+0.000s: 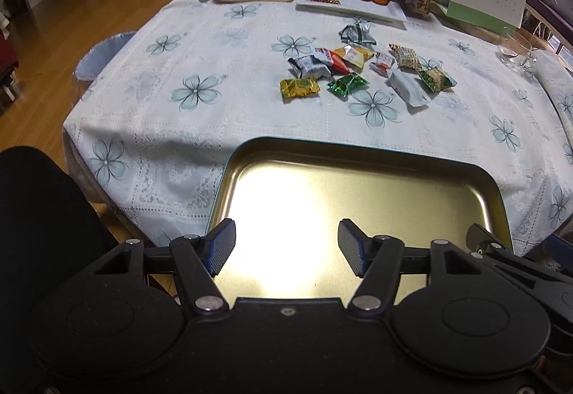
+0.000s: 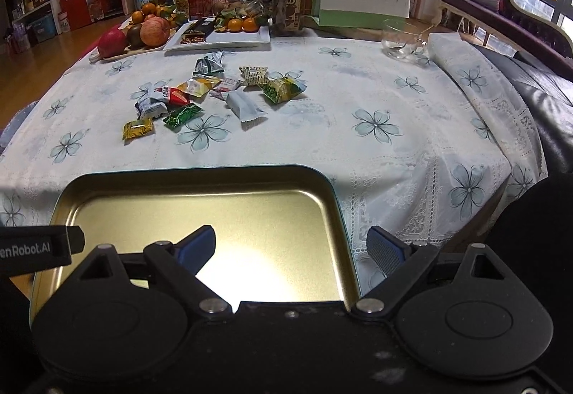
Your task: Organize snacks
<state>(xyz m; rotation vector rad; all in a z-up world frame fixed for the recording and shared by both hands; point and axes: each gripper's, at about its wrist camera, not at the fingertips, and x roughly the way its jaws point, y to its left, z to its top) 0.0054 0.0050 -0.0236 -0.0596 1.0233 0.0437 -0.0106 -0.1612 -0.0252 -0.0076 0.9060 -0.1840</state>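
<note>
1. Two grippers are being held over a gold tin tray at the table's near edge; the left gripper and right gripper are both spread, grasping nothing.
2. The wrapped snacks are being left scattered on the tablecloth, well beyond the fingertips.

Both tools are matte black plastic — each a broad body with two round, disc-like housings and angled link arms pinned by bright silver screws. The left tool carries blue-edged fingers faced with finely ribbed black pads. The right tool has the same blue fingers. A black bar printed with white lettering — "enRobot.AI" — shows in the right wrist view.
</note>
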